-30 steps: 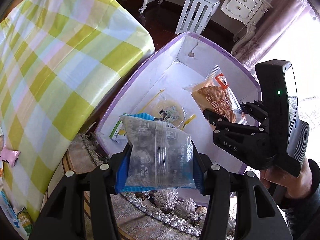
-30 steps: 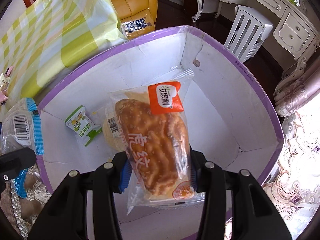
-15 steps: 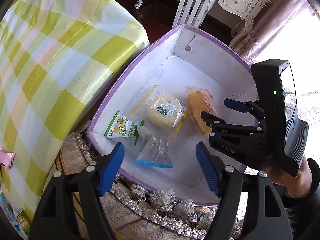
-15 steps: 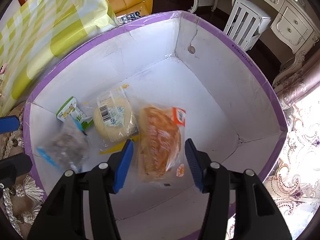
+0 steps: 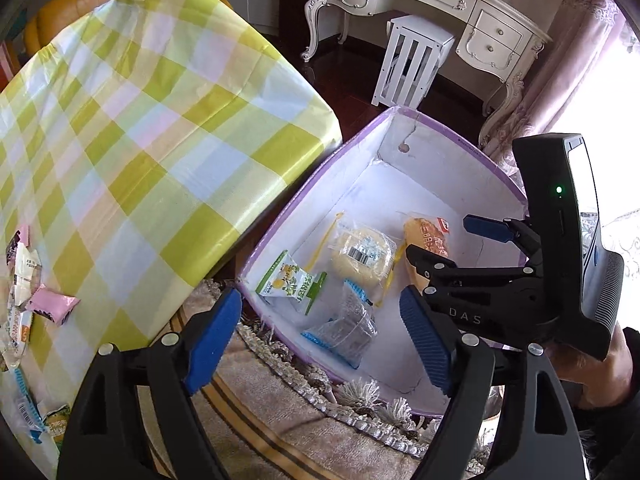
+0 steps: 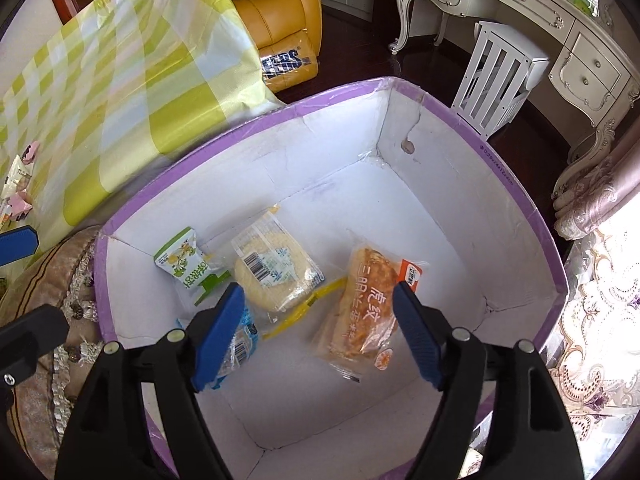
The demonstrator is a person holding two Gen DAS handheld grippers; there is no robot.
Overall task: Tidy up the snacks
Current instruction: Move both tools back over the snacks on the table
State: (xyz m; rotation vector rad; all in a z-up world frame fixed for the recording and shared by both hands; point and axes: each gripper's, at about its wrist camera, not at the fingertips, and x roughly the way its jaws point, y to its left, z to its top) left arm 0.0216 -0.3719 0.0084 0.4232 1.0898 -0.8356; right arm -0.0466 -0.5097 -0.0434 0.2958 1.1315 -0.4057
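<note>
**Four snacks in box, both grippers empty**

Left gripper (image 5: 320, 336): jaws wide apart, holding nothing, hovering over the near-left corner of the box (image 6: 516, 196). Right gripper (image 6: 320, 336): jaws spread too, empty, above the box floor.

Box contents, left to right, 4 packs:
- 1 green carton pack (image 6: 182, 264) at the left wall
- 1 clear blue-edged bag (image 5: 346, 330), half hidden behind the right gripper's left finger in the right wrist view
- 1 round pale cake (image 6: 272, 276) in clear wrap
- 1 bread pack (image 6: 366, 300), partly blocked by the right gripper in the left wrist view

Checked tablecloth (image 5: 132, 140), far left: loose wrappers (image 5: 24, 300) cut off by the frame edge, maybe five or six; can't count reliably.
</note>
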